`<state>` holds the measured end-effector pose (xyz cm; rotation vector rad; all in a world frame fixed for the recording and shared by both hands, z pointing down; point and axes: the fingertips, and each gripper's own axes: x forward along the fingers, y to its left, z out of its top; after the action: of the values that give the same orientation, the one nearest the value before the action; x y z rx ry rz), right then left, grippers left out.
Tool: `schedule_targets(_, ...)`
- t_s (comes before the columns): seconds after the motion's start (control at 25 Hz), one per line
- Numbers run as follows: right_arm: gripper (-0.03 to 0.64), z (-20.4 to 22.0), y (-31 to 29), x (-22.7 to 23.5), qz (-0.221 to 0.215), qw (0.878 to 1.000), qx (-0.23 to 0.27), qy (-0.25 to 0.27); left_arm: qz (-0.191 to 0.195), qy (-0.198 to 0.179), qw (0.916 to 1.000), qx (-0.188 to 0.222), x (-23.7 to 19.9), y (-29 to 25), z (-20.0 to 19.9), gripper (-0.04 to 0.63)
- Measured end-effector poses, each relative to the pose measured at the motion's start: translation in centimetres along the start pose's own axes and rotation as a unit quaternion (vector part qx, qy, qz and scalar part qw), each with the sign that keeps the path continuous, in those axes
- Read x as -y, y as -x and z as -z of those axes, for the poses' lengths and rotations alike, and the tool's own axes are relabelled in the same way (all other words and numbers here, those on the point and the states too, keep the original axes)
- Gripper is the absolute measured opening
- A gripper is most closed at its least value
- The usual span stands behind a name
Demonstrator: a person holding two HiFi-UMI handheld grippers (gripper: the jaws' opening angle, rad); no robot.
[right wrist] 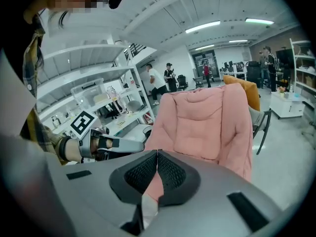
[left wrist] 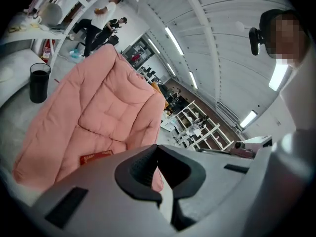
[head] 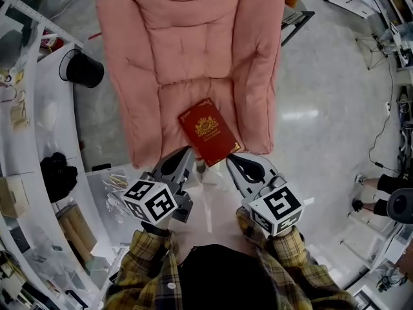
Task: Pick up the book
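A dark red book [head: 208, 132] with a gold emblem lies flat at the front of the seat of a pink cushioned chair [head: 193, 50]. In the left gripper view the book [left wrist: 96, 157] shows as a thin red strip just past the jaw. My left gripper [head: 187, 152] is shut and empty, its tip just short of the book's near left edge. On the other side, my right gripper [head: 230, 162] is also shut with nothing in it, close to the book's near right corner. The jaws of both meet at the tips, seen up close for the left gripper [left wrist: 157, 149] and the right gripper [right wrist: 157, 154].
A black cup [head: 82, 70] stands on the white curved counter [head: 45, 108] to the left of the chair. White shelves with clutter line the left side. An orange chair [right wrist: 244, 88] stands behind the pink one. People [right wrist: 157, 83] stand far off in the room.
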<state>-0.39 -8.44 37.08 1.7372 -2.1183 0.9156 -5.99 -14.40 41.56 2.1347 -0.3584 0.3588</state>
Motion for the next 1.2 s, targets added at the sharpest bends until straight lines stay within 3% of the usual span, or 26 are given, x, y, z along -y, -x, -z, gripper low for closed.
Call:
schedule_targets(0.28, 0.018, 3.4, -3.4, 2.4, -0.015, 1.0, -0.014, -0.017, -0.007, 0.048, 0.9986, -0.022, -4.1, -3.5, 4.6, 0.003)
schedule_targets(0.64, 0.018, 6.8, -8.0, 4.4, -0.024, 0.999, -0.016, -0.034, -0.018, 0.055, 0.9963, -0.064, -9.7, -6.8, 10.0, 0.004)
schedule_targets(0.92, 0.018, 10.2, -10.1, 6.0, -0.025, 0.998, -0.033, -0.049, -0.034, 0.083, 0.9922, -0.086, -14.9, -8.5, 14.0, 0.009)
schedule_targets(1.2, 0.018, 11.8, -11.4, 8.1, -0.014, 0.998, -0.036, -0.054, -0.027, 0.092, 0.9866, -0.133, -17.3, -10.0, 18.1, 0.131)
